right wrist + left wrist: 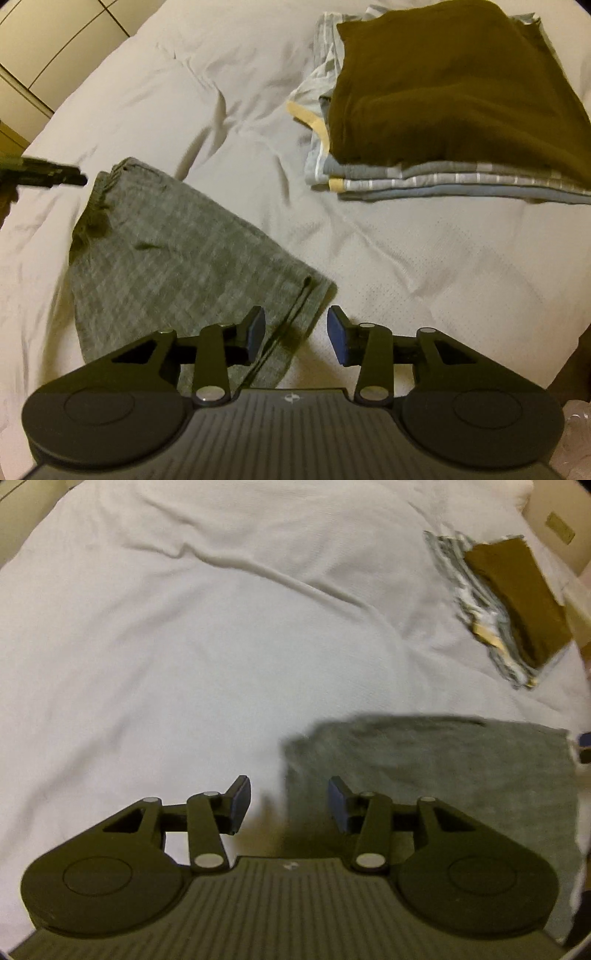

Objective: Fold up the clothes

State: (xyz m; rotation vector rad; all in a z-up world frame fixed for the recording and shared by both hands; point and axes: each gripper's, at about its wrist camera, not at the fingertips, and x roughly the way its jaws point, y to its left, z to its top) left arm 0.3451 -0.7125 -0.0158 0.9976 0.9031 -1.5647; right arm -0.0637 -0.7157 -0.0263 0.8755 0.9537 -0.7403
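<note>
Plainly, both my grippers were empty. My left gripper [288, 805] had its pads spread apart over the white bedsheet [184, 627], with the left edge of the grey checked garment [424, 775] running up between them: one pad hung over bare sheet, the other over cloth. Whether either pad touched the fabric I could not tell. My right gripper [295, 338] was likewise spread wide, and the garment's [177, 251] near corner, with its doubled hem, lay just beneath the gap, more under the left pad than the right.

I judged the garment a light, limp knit, already folded at least once into a rough rectangle. It looked likely to sag and slide on itself if lifted from the middle, so the layered edges and corners seemed the places to pinch, taking every layer at once. It did not look fragile or slippery against the sheet, though the sheet itself was loose and wrinkled and might have come up with a careless bite.

Beyond it, well apart across the bed, sat the finished stack [443, 110]: a dark brown folded piece on top of striped grey ones.
</note>
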